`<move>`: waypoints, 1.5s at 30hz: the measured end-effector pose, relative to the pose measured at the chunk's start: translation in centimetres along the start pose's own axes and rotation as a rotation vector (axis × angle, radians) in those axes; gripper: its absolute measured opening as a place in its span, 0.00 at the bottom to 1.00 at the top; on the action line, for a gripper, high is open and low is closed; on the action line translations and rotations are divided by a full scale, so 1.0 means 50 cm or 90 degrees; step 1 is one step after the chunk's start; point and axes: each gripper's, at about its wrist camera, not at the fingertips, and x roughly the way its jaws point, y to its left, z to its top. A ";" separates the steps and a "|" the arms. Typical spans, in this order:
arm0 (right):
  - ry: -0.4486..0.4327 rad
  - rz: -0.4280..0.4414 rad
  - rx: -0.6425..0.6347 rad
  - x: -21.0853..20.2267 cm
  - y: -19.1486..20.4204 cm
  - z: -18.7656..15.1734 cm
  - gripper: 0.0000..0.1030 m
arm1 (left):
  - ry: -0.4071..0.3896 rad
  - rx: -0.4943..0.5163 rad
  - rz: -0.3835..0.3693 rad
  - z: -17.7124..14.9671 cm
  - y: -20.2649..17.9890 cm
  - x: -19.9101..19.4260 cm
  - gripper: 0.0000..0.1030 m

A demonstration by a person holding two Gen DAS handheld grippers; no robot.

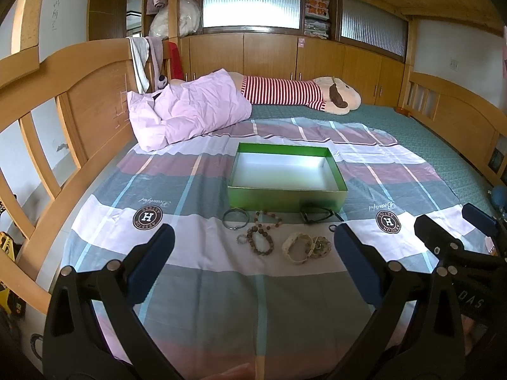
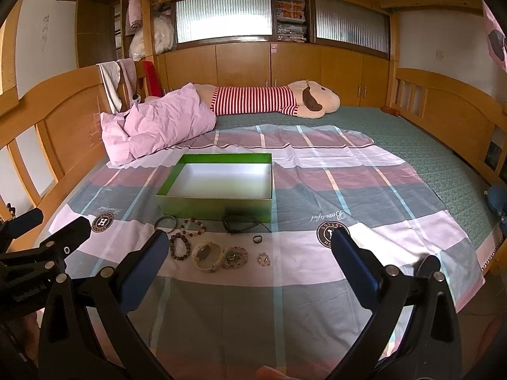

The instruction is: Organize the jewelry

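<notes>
An open green box (image 1: 286, 196) (image 2: 215, 204) with a white inside sits empty on the plaid sheet. In front of it lie several pieces of jewelry: a dark metal bangle (image 1: 234, 218) (image 2: 165, 222), a pink bead bracelet (image 1: 268, 217) (image 2: 193, 226), a brown bead bracelet (image 1: 260, 240) (image 2: 180, 248), a cream bracelet (image 1: 297, 248) (image 2: 207, 256), a black cord necklace (image 1: 318, 214) (image 2: 242, 223), a small ring (image 2: 257, 239) and a clear piece (image 2: 263, 259). My left gripper (image 1: 253, 243) and right gripper (image 2: 250, 247) are both open and empty, held short of the jewelry.
A pink quilt (image 1: 190, 110) and a striped plush toy (image 1: 301, 93) lie at the far end of the bed. Wooden bed rails (image 1: 79, 101) (image 2: 443, 107) run along both sides. The right gripper shows at the right edge of the left wrist view (image 1: 459, 237).
</notes>
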 end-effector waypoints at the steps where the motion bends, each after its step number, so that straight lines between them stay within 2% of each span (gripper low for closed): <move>1: 0.000 0.000 0.000 0.000 -0.001 0.000 0.97 | 0.000 0.000 0.000 0.000 0.000 0.000 0.97; 45: 0.005 0.002 0.000 0.001 -0.004 -0.003 0.97 | 0.003 -0.002 -0.003 -0.006 0.001 -0.002 0.97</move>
